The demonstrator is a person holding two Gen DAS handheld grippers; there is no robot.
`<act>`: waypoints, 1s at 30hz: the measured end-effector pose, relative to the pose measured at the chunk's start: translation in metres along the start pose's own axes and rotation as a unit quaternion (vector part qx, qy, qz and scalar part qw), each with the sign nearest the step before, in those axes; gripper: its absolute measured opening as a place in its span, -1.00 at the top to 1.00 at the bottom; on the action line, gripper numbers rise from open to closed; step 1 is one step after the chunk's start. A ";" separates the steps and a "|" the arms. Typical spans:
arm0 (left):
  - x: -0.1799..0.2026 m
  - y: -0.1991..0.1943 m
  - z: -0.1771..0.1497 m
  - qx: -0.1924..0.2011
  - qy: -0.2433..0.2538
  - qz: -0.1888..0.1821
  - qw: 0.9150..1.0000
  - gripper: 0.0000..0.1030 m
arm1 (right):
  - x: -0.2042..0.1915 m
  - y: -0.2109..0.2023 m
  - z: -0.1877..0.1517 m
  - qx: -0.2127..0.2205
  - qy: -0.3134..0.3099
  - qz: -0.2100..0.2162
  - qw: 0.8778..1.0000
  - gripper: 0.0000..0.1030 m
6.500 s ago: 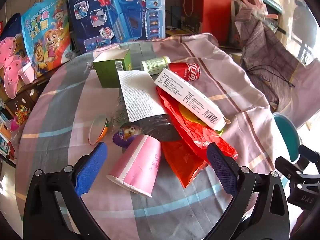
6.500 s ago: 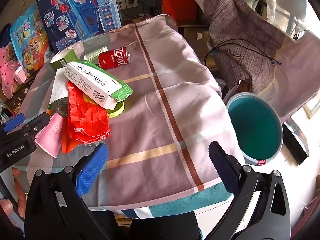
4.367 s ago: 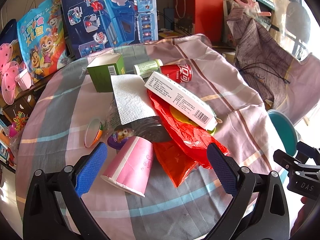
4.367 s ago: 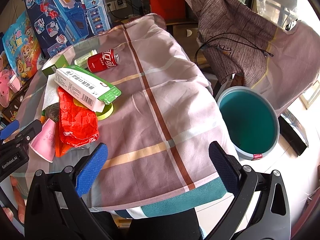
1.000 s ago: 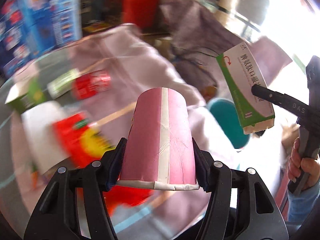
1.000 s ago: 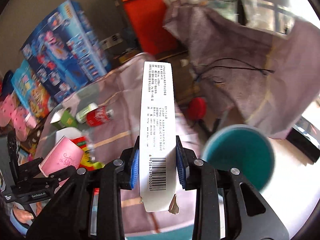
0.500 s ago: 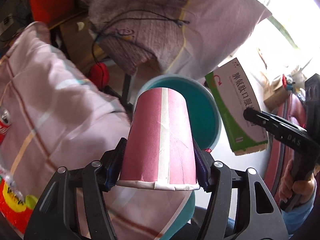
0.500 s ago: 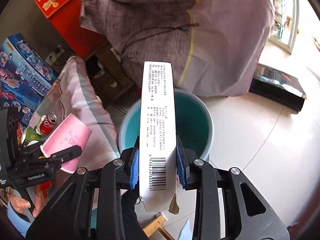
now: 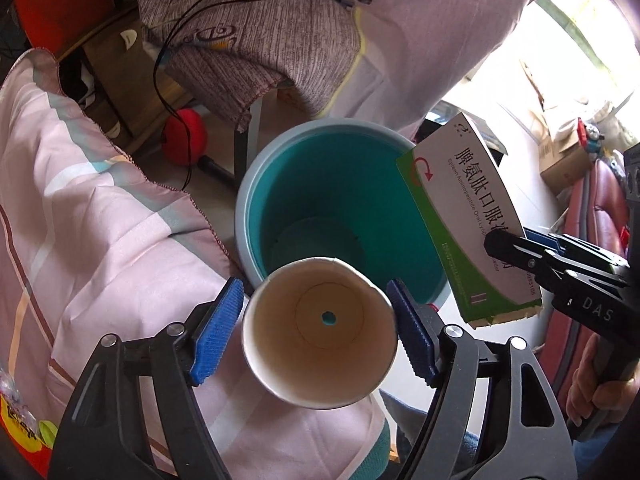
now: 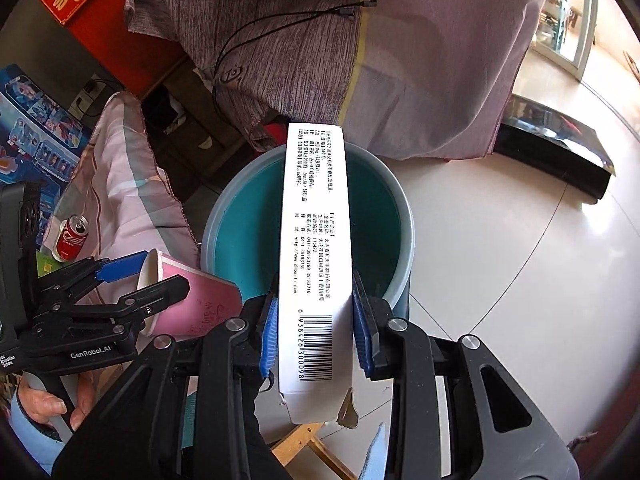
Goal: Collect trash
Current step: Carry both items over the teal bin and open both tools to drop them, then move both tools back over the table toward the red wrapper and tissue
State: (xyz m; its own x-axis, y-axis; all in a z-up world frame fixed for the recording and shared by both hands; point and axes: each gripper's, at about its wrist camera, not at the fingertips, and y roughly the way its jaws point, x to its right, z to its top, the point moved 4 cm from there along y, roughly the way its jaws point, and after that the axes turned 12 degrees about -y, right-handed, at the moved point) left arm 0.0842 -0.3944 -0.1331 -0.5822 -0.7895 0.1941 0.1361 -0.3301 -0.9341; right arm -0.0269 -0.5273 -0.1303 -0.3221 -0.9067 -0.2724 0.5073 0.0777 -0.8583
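Observation:
My left gripper (image 9: 316,332) is shut on a pink paper cup (image 9: 320,336), its open mouth facing the camera, held just above the near rim of a teal bin (image 9: 320,200) on the floor. The cup (image 10: 192,300) and left gripper (image 10: 136,284) also show in the right wrist view. My right gripper (image 10: 316,336) is shut on a long white and green medicine box (image 10: 316,240), held over the bin (image 10: 240,216). The box (image 9: 468,216) hangs over the bin's right rim in the left wrist view. The bin looks empty.
The table with its pink plaid cloth (image 9: 80,240) lies left of the bin. A red cola can (image 10: 72,236) lies on it. A draped brown and pink cloth (image 9: 280,40) with a black cable hangs behind the bin. A red ball (image 9: 184,136) lies on the floor.
Both grippers have moved closer over the bin. The left gripper has tipped, so the cup's open mouth now faces its camera. Both grips are unchanged.

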 end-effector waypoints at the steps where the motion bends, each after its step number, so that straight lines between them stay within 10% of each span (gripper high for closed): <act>1: -0.002 0.001 0.001 0.000 -0.003 0.003 1.000 -0.49 | 0.001 0.002 0.000 -0.003 0.002 0.001 1.000 0.42; 18: 0.006 -0.011 0.033 0.035 0.003 -0.009 0.999 -0.79 | 0.006 0.012 0.021 -0.018 0.005 -0.013 1.000 0.39; 26: -0.013 -0.018 0.022 0.038 -0.012 0.004 0.999 -0.89 | 0.005 0.018 0.022 -0.024 0.011 -0.027 0.999 -0.45; 30: -0.022 -0.022 0.017 0.037 -0.025 -0.001 0.999 -0.90 | 0.004 0.019 0.021 -0.029 0.017 -0.033 0.999 -0.53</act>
State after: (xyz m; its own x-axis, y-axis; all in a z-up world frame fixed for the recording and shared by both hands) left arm 0.1079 -0.3786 -0.1112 -0.5413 -0.8136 0.2122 0.1953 -0.3671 -0.9095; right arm -0.0021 -0.5384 -0.1385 -0.3813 -0.8959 -0.2279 0.4376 0.0423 -0.8982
